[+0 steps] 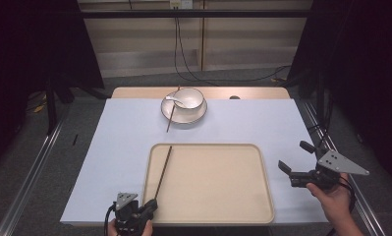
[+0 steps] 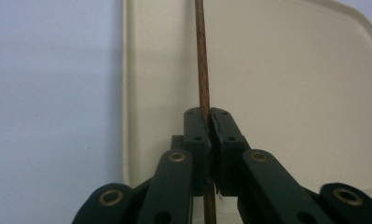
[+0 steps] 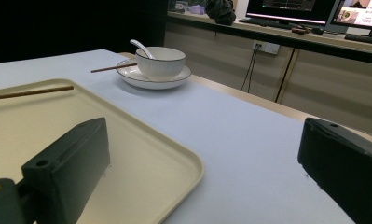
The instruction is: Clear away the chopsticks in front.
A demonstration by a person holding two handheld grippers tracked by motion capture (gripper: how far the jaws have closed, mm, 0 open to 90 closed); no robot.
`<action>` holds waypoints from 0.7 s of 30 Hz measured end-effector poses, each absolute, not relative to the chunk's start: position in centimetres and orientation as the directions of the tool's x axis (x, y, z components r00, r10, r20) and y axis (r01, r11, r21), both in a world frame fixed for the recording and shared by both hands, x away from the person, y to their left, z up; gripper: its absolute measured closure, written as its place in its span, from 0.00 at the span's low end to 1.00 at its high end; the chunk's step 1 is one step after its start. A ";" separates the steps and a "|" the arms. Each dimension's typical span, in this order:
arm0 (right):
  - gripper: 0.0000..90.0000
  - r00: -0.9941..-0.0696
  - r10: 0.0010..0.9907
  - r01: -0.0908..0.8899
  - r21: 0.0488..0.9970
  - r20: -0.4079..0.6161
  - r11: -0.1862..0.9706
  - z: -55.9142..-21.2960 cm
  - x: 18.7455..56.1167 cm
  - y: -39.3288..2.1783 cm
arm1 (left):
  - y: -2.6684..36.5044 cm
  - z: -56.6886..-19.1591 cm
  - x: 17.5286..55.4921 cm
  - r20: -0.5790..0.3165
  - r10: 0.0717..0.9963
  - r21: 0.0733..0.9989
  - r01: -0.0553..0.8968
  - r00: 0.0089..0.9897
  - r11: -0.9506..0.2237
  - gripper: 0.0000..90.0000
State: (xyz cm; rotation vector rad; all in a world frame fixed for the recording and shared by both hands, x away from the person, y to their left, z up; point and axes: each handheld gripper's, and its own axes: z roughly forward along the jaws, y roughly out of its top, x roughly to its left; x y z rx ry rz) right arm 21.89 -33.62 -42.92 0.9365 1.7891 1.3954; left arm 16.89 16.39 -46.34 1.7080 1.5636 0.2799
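Observation:
My left gripper (image 1: 152, 203) is at the tray's near left corner, shut on the near end of a brown chopstick (image 1: 163, 171) that runs away over the left side of the beige tray (image 1: 233, 206); the left gripper view shows the jaws pinching the chopstick (image 2: 202, 65). A second chopstick (image 1: 171, 117) rests on the white plate (image 1: 199, 114) under a white bowl (image 1: 189, 97) holding a spoon (image 1: 173, 100). My right gripper (image 1: 294, 158) hovers open, to the right of the tray, with nothing between its jaws. In its view the bowl (image 3: 161, 61) stands far off.
A pale blue sheet (image 1: 120, 142) covers the table, its wooden far edge (image 1: 262, 92) showing. Metal rails (image 1: 31, 172) run along both sides, and cables (image 1: 183, 59) trail on the floor beyond. Monitors (image 3: 291, 9) sit on a counter.

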 end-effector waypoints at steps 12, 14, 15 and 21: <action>0.02 -0.515 0.853 0.129 0.977 -0.080 0.169 -42.9 21.9 -33.6 | 15.5 -46.5 17.4 -0.297 0.932 0.681 0.731 0.206 0.055 0.94; 0.02 -0.515 0.853 0.131 0.977 -0.078 0.168 -42.9 21.8 -33.6 | 15.5 -46.5 17.5 -0.308 0.930 0.685 0.725 0.202 0.070 0.88; 0.02 -0.516 0.852 0.128 0.977 -0.081 0.171 -42.9 21.8 -33.6 | 15.5 -46.5 17.5 -0.296 0.934 0.683 0.728 0.199 0.061 0.89; 0.02 -0.523 0.849 0.133 0.975 -0.082 0.176 -42.9 21.8 -33.6 | 15.6 -46.0 17.9 -0.325 0.923 0.712 0.695 0.204 0.097 0.80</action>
